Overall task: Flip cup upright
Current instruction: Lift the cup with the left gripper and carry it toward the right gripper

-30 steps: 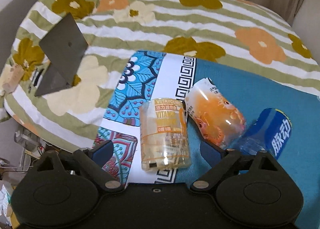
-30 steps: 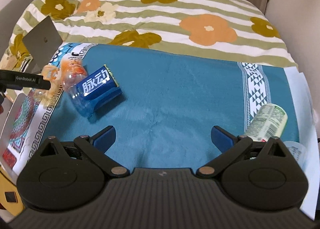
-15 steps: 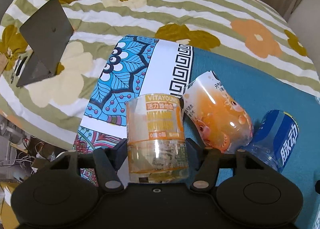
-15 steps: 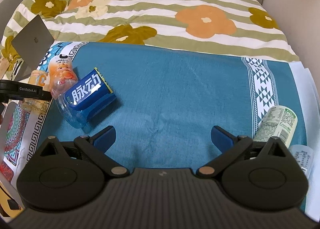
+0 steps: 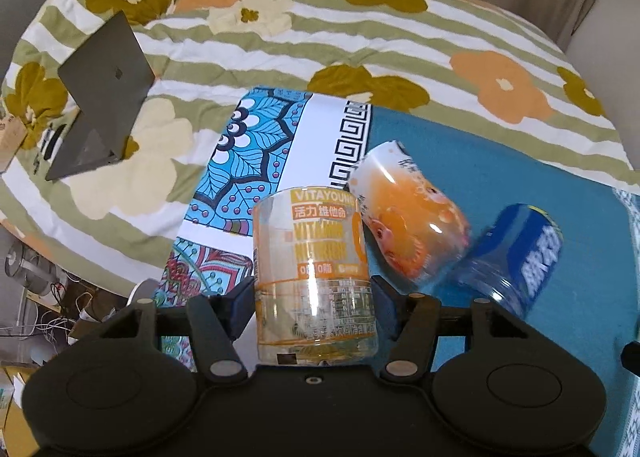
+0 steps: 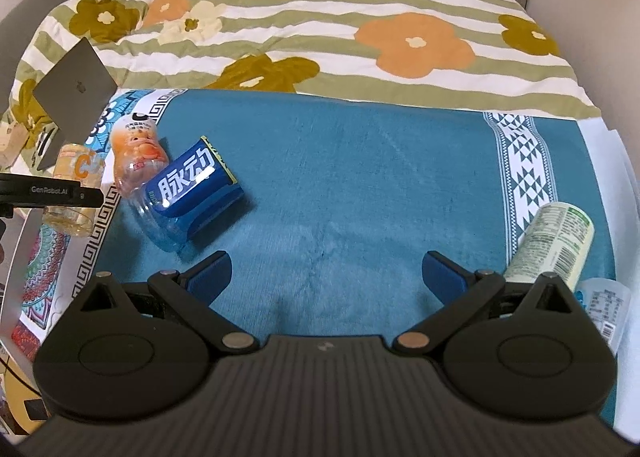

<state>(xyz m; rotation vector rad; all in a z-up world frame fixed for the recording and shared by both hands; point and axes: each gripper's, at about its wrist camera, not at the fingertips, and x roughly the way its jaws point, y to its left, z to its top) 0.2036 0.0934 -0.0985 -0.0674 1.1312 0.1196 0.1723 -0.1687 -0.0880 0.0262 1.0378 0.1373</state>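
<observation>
A clear cup with a yellow-orange VITAYOUNG label (image 5: 314, 277) is clamped between the blue pads of my left gripper (image 5: 312, 303), lifted above the patterned cloth. It also shows in the right wrist view (image 6: 76, 189), held by the left gripper (image 6: 52, 193). An orange cartoon cup (image 5: 408, 229) and a blue-labelled cup (image 5: 516, 261) lie on their sides beside it; both show in the right wrist view (image 6: 138, 159) (image 6: 188, 193). My right gripper (image 6: 326, 277) is open and empty over the teal cloth (image 6: 360, 177).
A green-labelled cup (image 6: 552, 245) lies on its side by the right gripper's right finger, with a clear one (image 6: 608, 305) below it. A grey laptop (image 5: 100, 97) stands open on the flowered blanket (image 5: 360, 37) at the left. The bed edge drops off at the left.
My left gripper closed on the VITAYOUNG cup and lifted it, tilting it towards upright. The right gripper stayed open and drew back slightly.
</observation>
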